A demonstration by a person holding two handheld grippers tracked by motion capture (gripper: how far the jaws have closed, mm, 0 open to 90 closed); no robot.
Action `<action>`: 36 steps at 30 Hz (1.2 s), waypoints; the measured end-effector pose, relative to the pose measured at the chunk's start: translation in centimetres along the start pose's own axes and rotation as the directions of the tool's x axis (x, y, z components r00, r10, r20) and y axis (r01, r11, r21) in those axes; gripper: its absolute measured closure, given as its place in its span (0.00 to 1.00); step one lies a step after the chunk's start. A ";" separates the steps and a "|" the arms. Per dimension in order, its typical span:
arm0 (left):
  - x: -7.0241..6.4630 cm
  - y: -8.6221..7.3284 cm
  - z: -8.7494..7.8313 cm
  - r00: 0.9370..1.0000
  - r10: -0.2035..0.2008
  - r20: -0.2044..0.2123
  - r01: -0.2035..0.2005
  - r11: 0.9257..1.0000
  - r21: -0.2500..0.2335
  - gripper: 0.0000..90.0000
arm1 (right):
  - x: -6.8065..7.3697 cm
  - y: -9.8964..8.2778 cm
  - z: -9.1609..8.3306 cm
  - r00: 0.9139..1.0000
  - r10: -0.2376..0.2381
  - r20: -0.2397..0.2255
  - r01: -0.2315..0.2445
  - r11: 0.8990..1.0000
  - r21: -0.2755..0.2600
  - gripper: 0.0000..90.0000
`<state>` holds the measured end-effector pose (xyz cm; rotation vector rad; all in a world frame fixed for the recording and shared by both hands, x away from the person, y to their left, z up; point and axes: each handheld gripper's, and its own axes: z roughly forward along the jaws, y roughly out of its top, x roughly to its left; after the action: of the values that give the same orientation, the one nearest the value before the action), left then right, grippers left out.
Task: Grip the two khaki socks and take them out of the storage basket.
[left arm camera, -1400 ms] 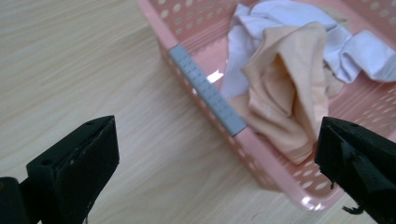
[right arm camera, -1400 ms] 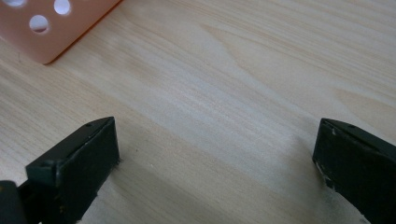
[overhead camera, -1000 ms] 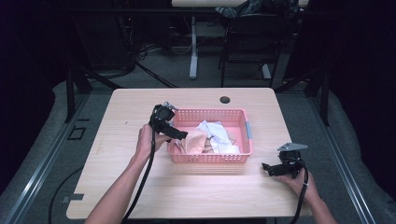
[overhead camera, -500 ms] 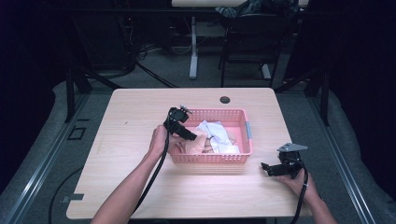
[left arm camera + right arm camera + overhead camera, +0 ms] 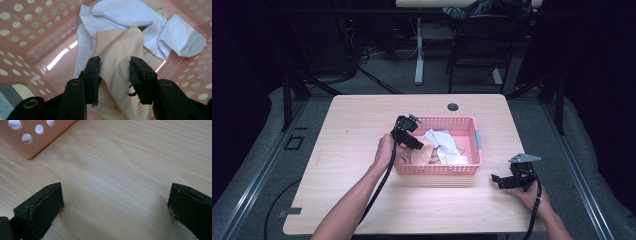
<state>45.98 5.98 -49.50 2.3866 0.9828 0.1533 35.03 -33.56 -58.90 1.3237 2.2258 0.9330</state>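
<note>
Inside the pink perforated plastic basket point(image 5: 476, 140), the left gripper point(image 5: 114, 72) straddles beige fabric point(image 5: 117, 62), jaws parted; right gripper point(image 5: 115, 207) spread wide; no readable writing.

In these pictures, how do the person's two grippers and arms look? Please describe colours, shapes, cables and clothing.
Both the left gripper and the right gripper are black, each with two blocky flat-faced jaws, worn and frayed at the pad edges. A black cable trails from each along the forearm. The right gripper carries a grey three-cornered plate on top. No sleeves show on the forearms; the right wrist seems to wear a dark band.
</note>
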 end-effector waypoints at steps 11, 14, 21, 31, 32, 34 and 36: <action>-0.5 0.3 -0.5 0.999 0.045 -0.017 -0.045 0.999 -0.008 0.93 | 0.0 0.0 0.0 1.000 0.000 0.000 0.000 1.000 0.000 0.00; -0.6 0.4 -0.9 0.999 0.047 -0.019 -0.048 0.999 -0.022 0.93 | 0.0 0.0 0.0 1.000 0.000 0.000 0.000 1.000 0.000 0.00; -0.7 0.9 -2.1 0.998 0.059 -0.028 -0.060 0.997 -0.041 0.93 | 0.0 0.0 0.0 1.000 0.000 0.000 0.000 1.000 0.000 0.00; -0.7 1.6 -3.1 0.997 0.070 -0.031 -0.072 0.997 -0.041 0.94 | 0.0 0.0 0.0 1.000 -0.001 -0.004 0.001 1.000 0.000 0.00; -0.7 1.6 -3.2 0.997 0.073 -0.034 -0.074 0.996 -0.042 0.94 | 0.0 0.0 0.0 1.000 0.000 0.000 0.000 1.000 0.000 0.00; -0.7 1.8 -3.6 0.997 0.077 -0.029 -0.078 0.996 -0.041 0.94 | 0.0 0.0 0.0 1.000 -0.001 -0.004 0.001 1.000 0.000 0.00; -0.8 2.0 -3.9 0.996 0.081 -0.030 -0.082 0.996 -0.041 0.94 | 0.0 0.0 0.0 1.000 0.000 0.000 0.000 1.000 0.000 0.00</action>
<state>45.49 6.02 -45.09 2.3931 0.8866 0.2365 35.04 -33.53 -58.89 1.3236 2.2256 0.9329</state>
